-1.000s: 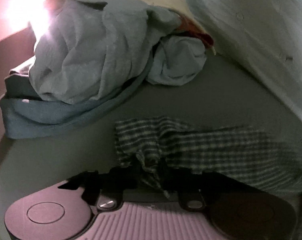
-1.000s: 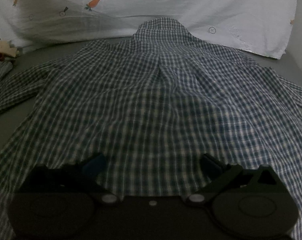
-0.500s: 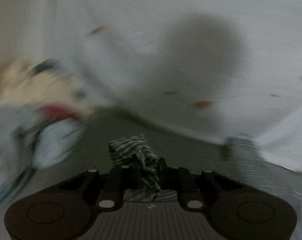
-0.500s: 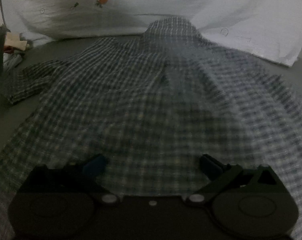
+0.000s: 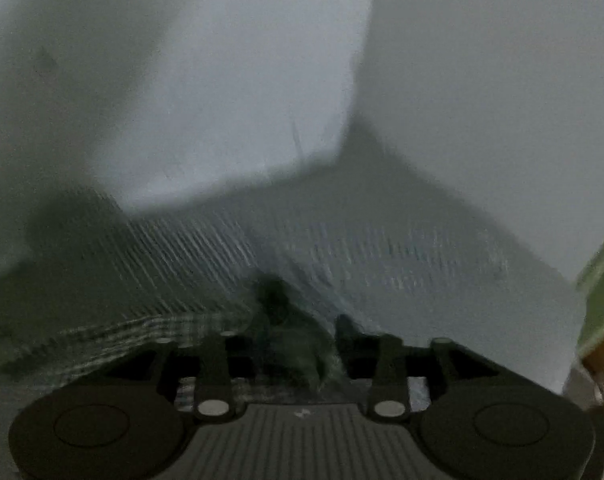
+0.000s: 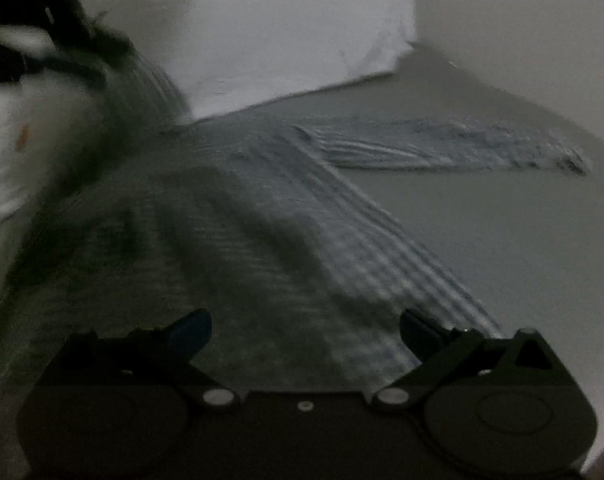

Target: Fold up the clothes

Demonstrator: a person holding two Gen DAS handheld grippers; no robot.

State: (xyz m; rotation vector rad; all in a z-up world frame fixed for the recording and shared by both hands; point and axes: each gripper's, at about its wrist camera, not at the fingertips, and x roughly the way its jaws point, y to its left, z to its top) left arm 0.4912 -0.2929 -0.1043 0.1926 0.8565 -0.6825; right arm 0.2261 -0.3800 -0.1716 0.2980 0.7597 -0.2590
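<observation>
A grey bed surface (image 6: 501,240) carries the blue-and-white checked cotton shirt (image 6: 286,216), spread from near left toward the far right sleeve. The left gripper (image 5: 298,336) has just been opening, a bunched fold apparently between its jaws; the right gripper (image 6: 305,328) stands wide apart, empty.

Checked shirt (image 5: 206,256) bunched between left gripper (image 5: 298,336) fingers

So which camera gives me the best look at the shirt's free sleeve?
The right wrist view: the sleeve lies stretched out flat on the bed, whole length visible though blurred. The left wrist view shows only blurred checked shirt fabric past its gripper; no sleeve is distinguishable.
</observation>
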